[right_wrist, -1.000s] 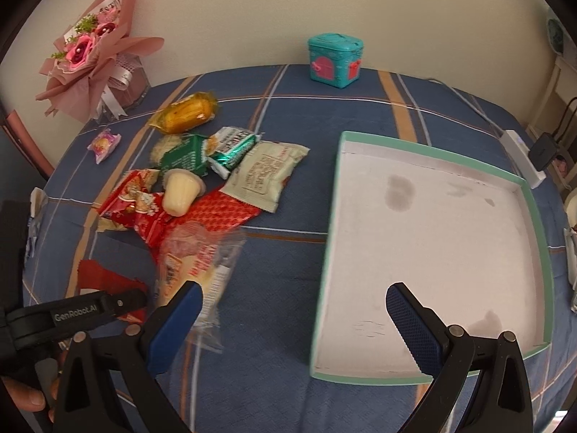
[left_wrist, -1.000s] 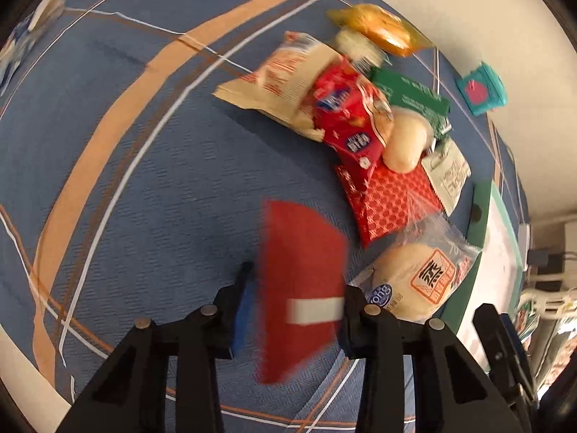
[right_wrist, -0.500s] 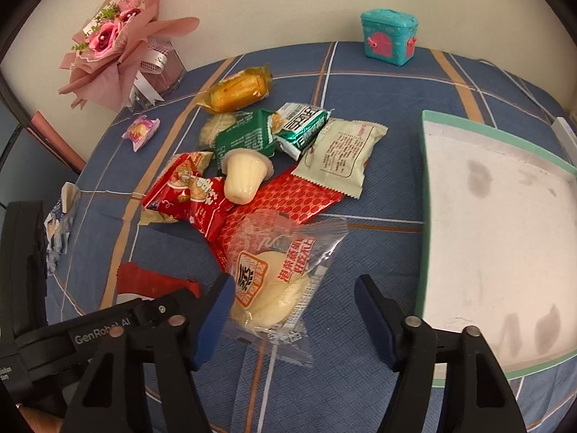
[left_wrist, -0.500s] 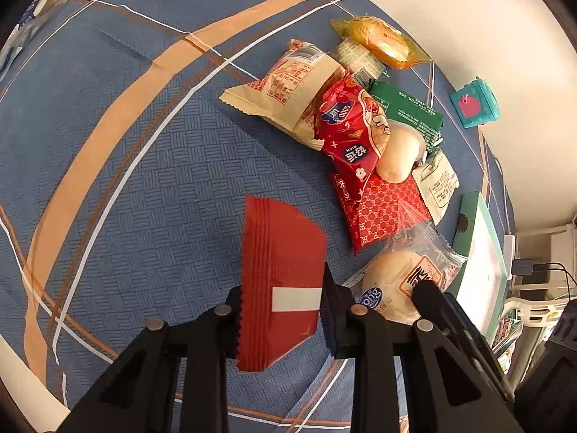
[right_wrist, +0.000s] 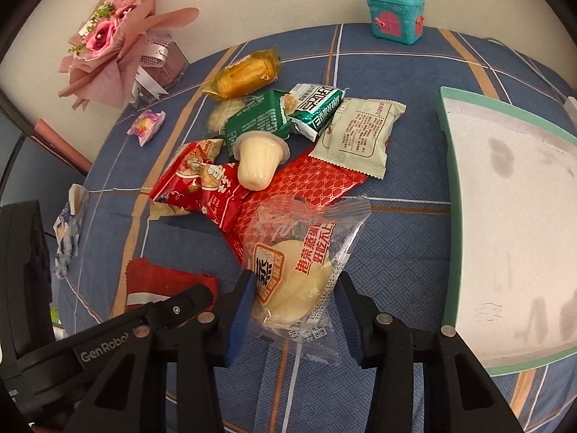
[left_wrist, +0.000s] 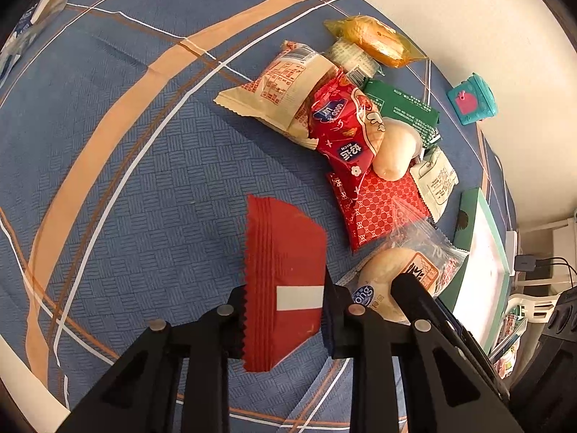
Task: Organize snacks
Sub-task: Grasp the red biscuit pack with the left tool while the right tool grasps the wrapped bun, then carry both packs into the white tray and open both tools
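Note:
My left gripper (left_wrist: 285,310) is shut on a plain red snack packet (left_wrist: 285,270) with a white strip and holds it above the blue cloth; the packet also shows in the right wrist view (right_wrist: 162,281). My right gripper (right_wrist: 294,306) is open, with its jaws on either side of a clear-wrapped steamed bun (right_wrist: 295,270), which lies on the cloth and also shows in the left wrist view (left_wrist: 393,278). A heap of snacks lies beyond: a patterned red packet (right_wrist: 310,187), a jelly cup (right_wrist: 258,162), a green packet (right_wrist: 256,119) and a cream packet (right_wrist: 360,133).
A teal-rimmed white tray (right_wrist: 447,137) lies at the right. A teal toy house (right_wrist: 395,16) stands at the back. A pink bouquet (right_wrist: 115,39) stands at the back left, with a small pink sweet (right_wrist: 146,126) near it. A crumpled wrapper (right_wrist: 68,231) lies at the left.
My right gripper has moved left from the tray to the steamed bun and narrowed around it. My left gripper has kept hold of the red packet and drawn back a little.

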The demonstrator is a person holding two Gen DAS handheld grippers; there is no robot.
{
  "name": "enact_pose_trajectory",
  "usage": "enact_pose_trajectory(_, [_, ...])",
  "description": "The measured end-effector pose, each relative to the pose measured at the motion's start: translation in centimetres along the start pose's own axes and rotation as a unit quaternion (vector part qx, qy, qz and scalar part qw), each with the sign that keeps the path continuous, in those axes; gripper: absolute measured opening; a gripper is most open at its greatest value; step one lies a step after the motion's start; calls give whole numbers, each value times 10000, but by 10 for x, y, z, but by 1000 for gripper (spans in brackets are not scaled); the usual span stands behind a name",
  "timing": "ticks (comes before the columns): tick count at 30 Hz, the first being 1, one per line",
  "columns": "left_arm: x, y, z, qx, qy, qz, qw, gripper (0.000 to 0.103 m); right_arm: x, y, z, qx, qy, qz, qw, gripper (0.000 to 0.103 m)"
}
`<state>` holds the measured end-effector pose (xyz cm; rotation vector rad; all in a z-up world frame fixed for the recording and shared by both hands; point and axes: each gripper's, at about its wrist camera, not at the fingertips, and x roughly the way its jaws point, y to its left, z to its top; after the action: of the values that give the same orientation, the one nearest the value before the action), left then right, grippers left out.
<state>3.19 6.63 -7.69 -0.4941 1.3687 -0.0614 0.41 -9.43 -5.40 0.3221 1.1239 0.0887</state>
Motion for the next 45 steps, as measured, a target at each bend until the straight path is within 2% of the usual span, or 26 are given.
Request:
enact_pose_trajectory(5, [1,1,0,-9,-16,-19,10000,27,2,-2,1,101,12,66,9999,47])
enact_pose_trajectory(9, [-1,1,-1,12,-62,-38,10000,26,0,-3,1,137,-2,120,9998,43])
enact_pose_trajectory(16, [-15,0,0,83,-335,-40,9994,25,-5,-3,1,97,-20,186,9998,39])
enact_pose_trajectory(23, [-27,2,1,76,-561,-92,9984,25,-20,-6,4,136,-213,287,9993,38])
enact_pose_trajectory(29, [-42,-7,-1,255,-815,-30,9963,25,-44,-16,11,271,-550,198,9979,38])
enact_pose_trajectory(33, [-49,-31,0,533,-897,-46,9945,25,-59,-35,19,441,-827,-146,9955,38])
enact_pose_trajectory(37, [-47,-70,-1,987,-904,-65,9910,25,-74,-74,26,985,-1090,-570,9875,38])
enact_pose_trajectory(45, [-28,-163,-9,2029,-873,-199,9751,25,-82,-154,35,2010,-1193,-1236,9644,38])
